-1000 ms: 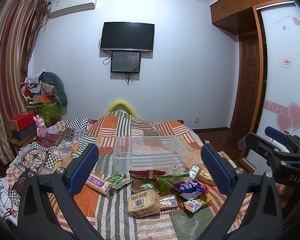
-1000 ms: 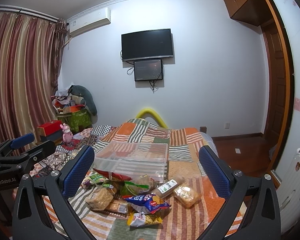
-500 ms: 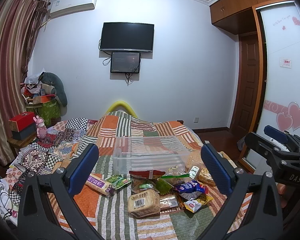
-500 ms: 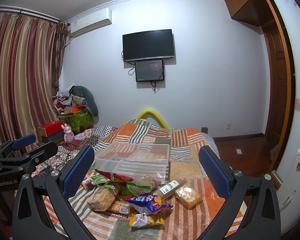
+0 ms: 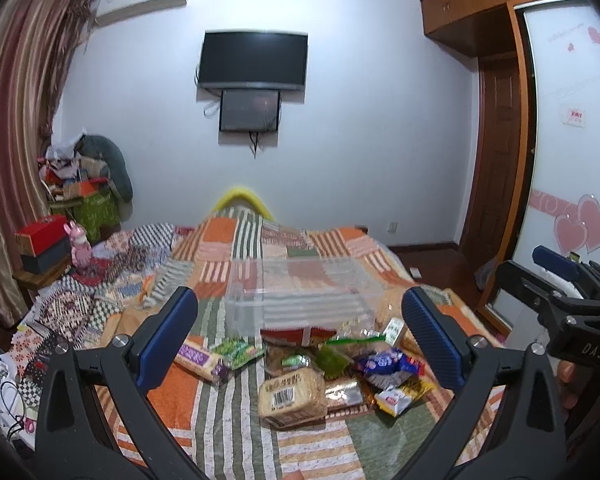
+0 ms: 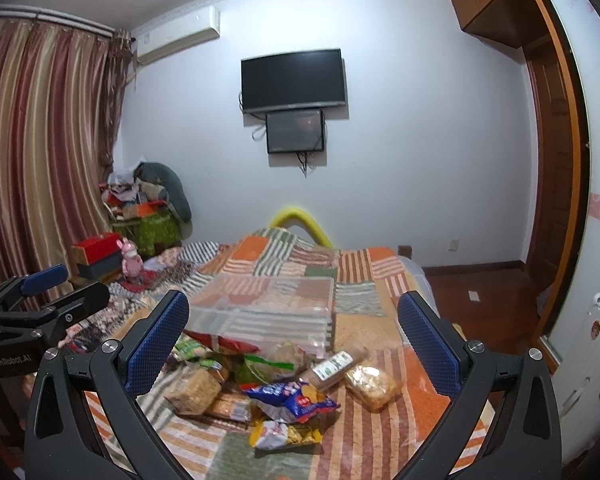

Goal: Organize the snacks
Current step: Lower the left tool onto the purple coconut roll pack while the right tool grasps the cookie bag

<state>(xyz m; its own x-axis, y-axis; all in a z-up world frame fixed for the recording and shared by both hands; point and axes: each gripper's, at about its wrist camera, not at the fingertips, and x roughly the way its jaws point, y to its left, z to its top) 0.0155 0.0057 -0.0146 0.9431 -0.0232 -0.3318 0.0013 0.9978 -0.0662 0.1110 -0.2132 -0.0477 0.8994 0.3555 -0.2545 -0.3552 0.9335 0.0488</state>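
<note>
A pile of snack packets lies on the striped bedspread: a cracker pack with a barcode, a blue bag, a purple biscuit pack, a green packet. Behind them stands a clear plastic box, empty. In the right wrist view the box, blue bag, a round-cookie bag and a tube pack show. My left gripper and right gripper are open and empty, held above the bed short of the pile.
The bed's right edge drops to a wooden floor beside a wardrobe. A nightstand with boxes and a pink toy stands left of the bed. Curtains hang at left. A TV hangs on the far wall.
Both grippers have drifted slightly; the right view has shifted a little toward the pile. Nothing was grasped or moved.
</note>
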